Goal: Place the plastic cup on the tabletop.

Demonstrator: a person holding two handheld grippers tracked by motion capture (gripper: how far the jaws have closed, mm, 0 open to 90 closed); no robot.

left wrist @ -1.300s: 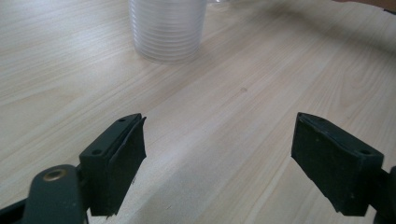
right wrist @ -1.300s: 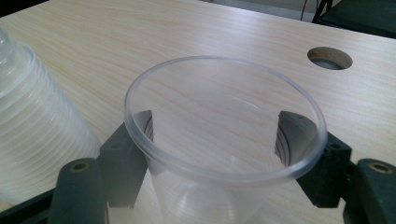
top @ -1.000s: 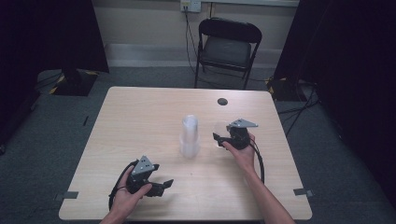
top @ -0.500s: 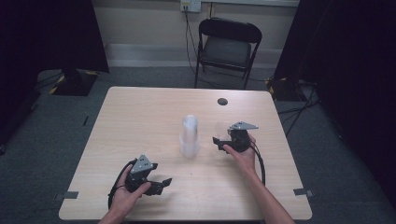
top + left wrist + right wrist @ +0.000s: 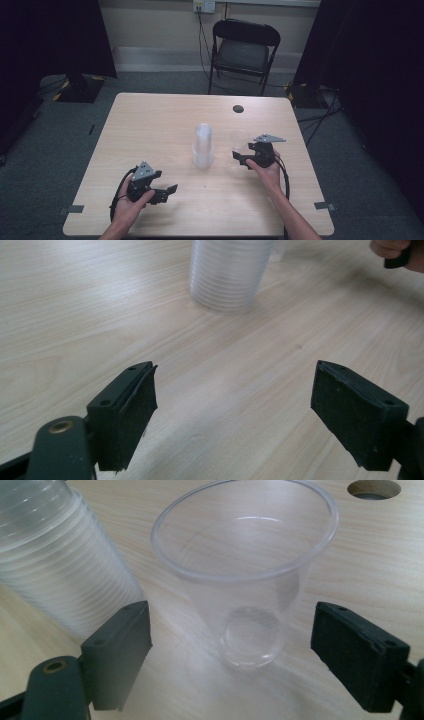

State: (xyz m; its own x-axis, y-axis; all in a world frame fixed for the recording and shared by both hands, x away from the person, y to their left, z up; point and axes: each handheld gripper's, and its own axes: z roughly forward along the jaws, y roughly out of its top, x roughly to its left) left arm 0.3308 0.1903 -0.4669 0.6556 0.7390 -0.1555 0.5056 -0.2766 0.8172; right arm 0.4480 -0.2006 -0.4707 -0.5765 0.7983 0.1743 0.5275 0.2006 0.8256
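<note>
Two grippers on one table, state as follows:
- Table (image 5: 150, 125): pale wood-grain top, a round cable hole (image 5: 238, 108) near the far edge, a black folding chair (image 5: 243, 50) behind it. Work area is the middle and the person's right.
- Stack of cups (image 5: 202, 145): clear plastic, nested, upright mid-table, ribbed look from the many rims. Likely the supply that single cups get pulled from.
- Single cup (image 5: 245, 580): clear, thin-walled, standing upright on its base, mouth up, empty. Sits just beside the stack on its right, not touching it as far as I can tell, nearer than the cable hole.
- Right gripper (image 5: 231, 645): jaws have just been opening, now wide. Cup stands between them but neither pad presses on it, so I read this as a release after setting it down.
- Left gripper (image 5: 162, 192): jaws wide, nothing between them, parked near the front left, well apart from the stack. Looks idle, probably kept clear of the other hand.
</note>
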